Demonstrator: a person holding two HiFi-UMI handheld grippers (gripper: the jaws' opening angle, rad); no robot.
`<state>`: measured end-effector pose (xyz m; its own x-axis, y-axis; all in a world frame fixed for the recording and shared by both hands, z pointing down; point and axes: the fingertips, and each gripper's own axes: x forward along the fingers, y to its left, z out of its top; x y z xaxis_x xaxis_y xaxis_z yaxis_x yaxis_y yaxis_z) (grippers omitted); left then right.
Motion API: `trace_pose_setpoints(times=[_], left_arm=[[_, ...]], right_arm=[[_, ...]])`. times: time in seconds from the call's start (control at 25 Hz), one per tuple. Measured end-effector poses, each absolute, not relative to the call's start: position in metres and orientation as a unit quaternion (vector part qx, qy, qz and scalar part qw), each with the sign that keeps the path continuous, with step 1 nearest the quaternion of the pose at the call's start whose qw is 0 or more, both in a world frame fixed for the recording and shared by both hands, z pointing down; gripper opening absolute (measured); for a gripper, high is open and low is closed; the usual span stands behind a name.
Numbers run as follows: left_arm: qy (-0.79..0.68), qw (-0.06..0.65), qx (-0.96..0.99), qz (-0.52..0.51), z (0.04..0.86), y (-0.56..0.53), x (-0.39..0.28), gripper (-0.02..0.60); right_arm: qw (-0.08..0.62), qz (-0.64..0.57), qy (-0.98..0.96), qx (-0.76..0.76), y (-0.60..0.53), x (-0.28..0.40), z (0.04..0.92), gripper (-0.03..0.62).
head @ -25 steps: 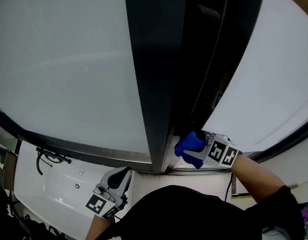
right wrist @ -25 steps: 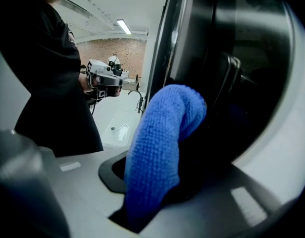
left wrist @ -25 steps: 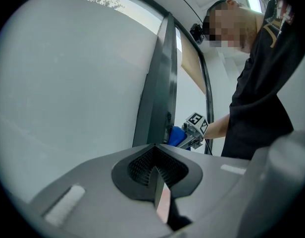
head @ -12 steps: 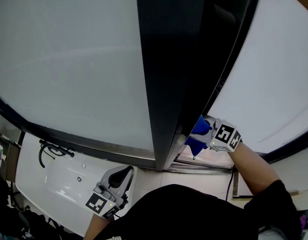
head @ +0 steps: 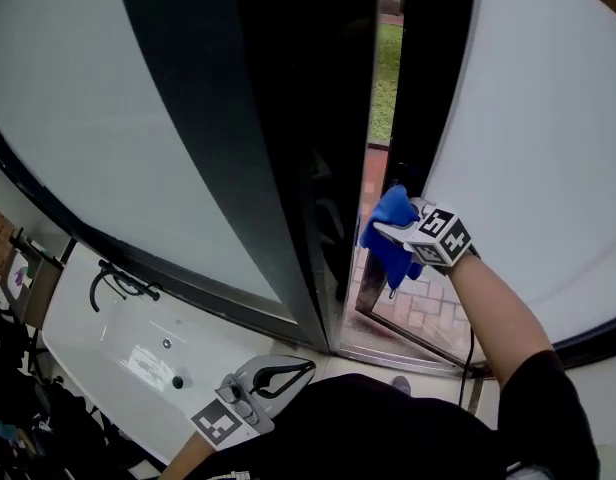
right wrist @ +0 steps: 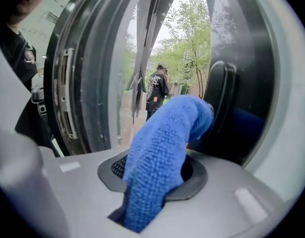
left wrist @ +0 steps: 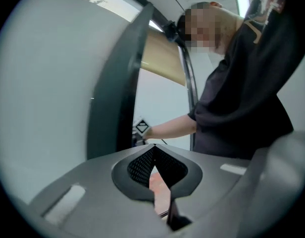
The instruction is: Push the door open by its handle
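Note:
The frosted glass door (head: 533,158) with a dark frame (head: 435,78) stands ajar, and grass and paving show through the gap (head: 386,78). My right gripper (head: 388,230) is against the door's edge at its black vertical handle (right wrist: 223,108). A blue cloth (right wrist: 160,157) is pinched between its jaws and drapes over them toward the handle; the jaws are opening. My left gripper (head: 273,378) hangs low by my body, away from the door, its jaws shut with nothing between them (left wrist: 153,148).
The fixed frosted panel (head: 128,118) and its dark post (head: 278,168) stand left of the gap. A white ledge (head: 138,353) with a black cable (head: 118,283) lies at lower left. Outside are brick paving (head: 418,308), trees and a person (right wrist: 157,90).
The door has swung outward, and a strip of outdoors now shows where it was closed. My right gripper has moved up and forward with the door edge. The left gripper has barely shifted.

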<state>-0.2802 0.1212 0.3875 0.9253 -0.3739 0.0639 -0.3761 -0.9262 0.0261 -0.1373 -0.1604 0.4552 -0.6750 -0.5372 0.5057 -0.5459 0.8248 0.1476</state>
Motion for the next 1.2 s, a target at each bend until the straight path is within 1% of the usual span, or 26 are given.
trace_pose_setpoints(times=[0.08, 0.32, 0.44, 0.56, 0.76, 0.92, 1.08, 1.2], left_arm=[[-0.196, 0.019, 0.979, 0.053, 0.387, 0.119, -0.239, 0.000], [-0.267, 0.032, 0.962, 0.049, 0.387, 0.063, -0.134, 0.000], [-0.291, 0.053, 0.954, 0.047, 0.395, 0.028, -0.098, 0.000], [-0.296, 0.069, 0.952, 0.045, 0.410, -0.002, -0.078, 0.000], [-0.247, 0.050, 0.967, 0.033, 0.411, -0.040, -0.046, 0.000], [-0.200, 0.047, 0.978, 0.029, 0.413, -0.050, -0.033, 0.000], [-0.200, 0.022, 0.979, 0.035, 0.409, -0.076, -0.028, 0.000], [-0.235, 0.026, 0.971, 0.026, 0.409, -0.111, -0.022, 0.000]], right_arm=[[0.272, 0.009, -0.915, 0.298, -0.188, -0.129, 0.450, 0.140], [0.279, 0.020, -0.907, 0.314, -0.258, -0.088, 0.456, 0.169], [0.280, 0.019, -0.902, 0.327, -0.293, -0.059, 0.451, 0.187], [0.290, 0.027, -0.891, 0.347, -0.326, -0.026, 0.451, 0.193], [0.310, 0.047, -0.867, 0.386, -0.382, 0.035, 0.455, 0.196], [0.327, 0.079, -0.843, 0.419, -0.407, 0.079, 0.464, 0.199], [0.323, 0.090, -0.825, 0.455, -0.438, 0.130, 0.459, 0.199], [0.305, 0.090, -0.820, 0.475, -0.464, 0.172, 0.456, 0.199]])
